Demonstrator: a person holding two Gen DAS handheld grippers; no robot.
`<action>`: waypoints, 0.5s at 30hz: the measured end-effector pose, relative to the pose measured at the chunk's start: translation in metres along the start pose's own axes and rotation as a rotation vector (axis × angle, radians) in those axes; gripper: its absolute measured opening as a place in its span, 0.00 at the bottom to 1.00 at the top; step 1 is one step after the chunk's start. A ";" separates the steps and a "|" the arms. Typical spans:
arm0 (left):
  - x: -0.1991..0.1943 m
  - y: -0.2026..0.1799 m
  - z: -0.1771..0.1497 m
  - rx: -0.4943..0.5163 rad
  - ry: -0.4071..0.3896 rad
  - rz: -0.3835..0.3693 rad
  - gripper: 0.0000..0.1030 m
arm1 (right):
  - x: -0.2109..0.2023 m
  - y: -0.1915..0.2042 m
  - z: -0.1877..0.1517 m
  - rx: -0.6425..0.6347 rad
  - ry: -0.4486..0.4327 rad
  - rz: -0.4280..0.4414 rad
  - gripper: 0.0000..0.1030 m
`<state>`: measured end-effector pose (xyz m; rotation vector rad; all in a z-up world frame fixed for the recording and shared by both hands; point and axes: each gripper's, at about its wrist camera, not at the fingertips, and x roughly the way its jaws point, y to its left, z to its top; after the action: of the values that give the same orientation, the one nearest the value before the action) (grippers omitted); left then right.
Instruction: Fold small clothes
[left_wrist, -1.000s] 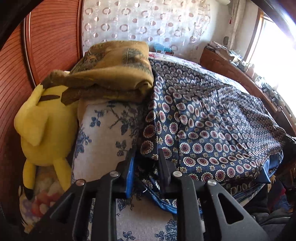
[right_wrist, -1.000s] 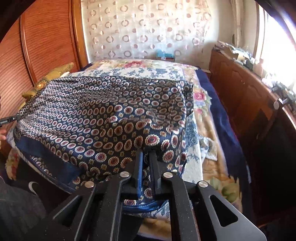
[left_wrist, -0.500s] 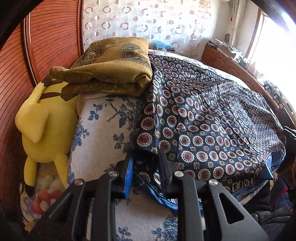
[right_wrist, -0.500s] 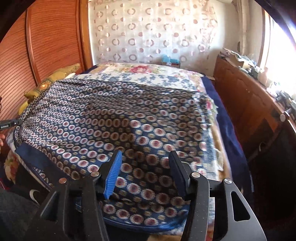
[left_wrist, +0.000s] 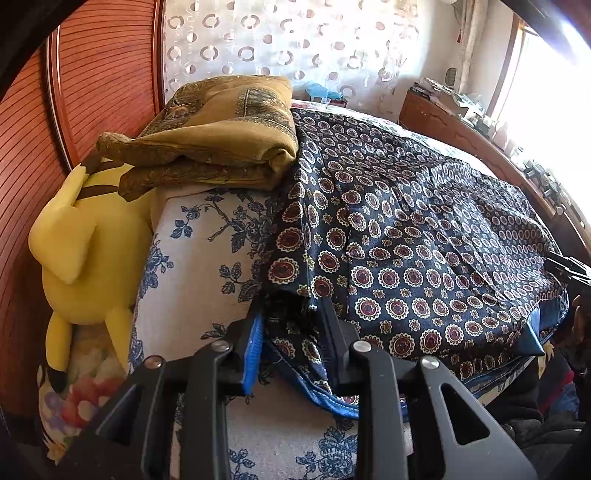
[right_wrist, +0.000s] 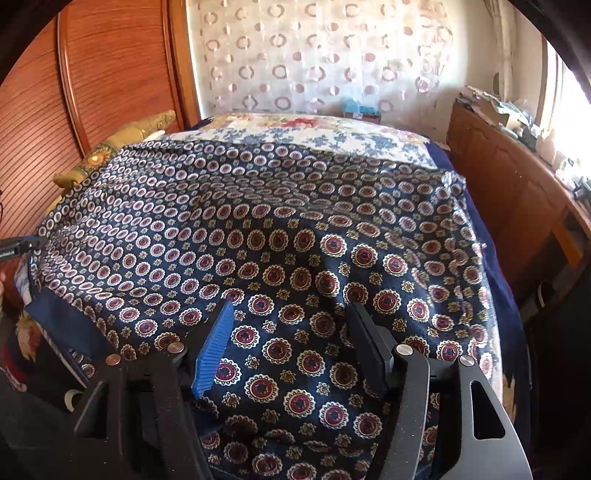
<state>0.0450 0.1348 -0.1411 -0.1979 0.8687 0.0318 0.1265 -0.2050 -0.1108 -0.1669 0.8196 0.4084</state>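
So the right gripper has its fingers spread wide, and they've just been opening; the navy patterned garment lies flat under and between them but neither pad is pressing on it, so that side is let go. The left gripper is a different story: its fingers have also been easing apart a little, yet a bunched corner of the same garment is still wedged between the blue pad and the black one, so it's grasping that edge. The garment itself is spread across most of the bed, blue hem hanging at the near edge, its left side lying over the white sheet with blue flowers. Just past that corner there's a folded mustard-brown blanket touching the garment's far left edge, and a yellow plush toy squeezed between the bed and the red-brown wooden headboard. Circle-print curtain at the back, wooden dresser along the right.
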 end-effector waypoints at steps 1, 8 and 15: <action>0.000 0.000 0.000 -0.001 0.000 0.002 0.25 | 0.002 0.000 -0.001 0.002 0.003 0.000 0.63; 0.000 -0.003 -0.001 0.011 -0.008 0.014 0.25 | 0.012 -0.001 -0.008 0.011 0.031 0.000 0.64; 0.001 -0.008 0.000 0.017 -0.009 -0.024 0.25 | 0.012 -0.001 -0.011 0.010 0.011 -0.007 0.65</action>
<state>0.0464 0.1272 -0.1411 -0.1920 0.8572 0.0029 0.1263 -0.2058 -0.1273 -0.1628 0.8318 0.3970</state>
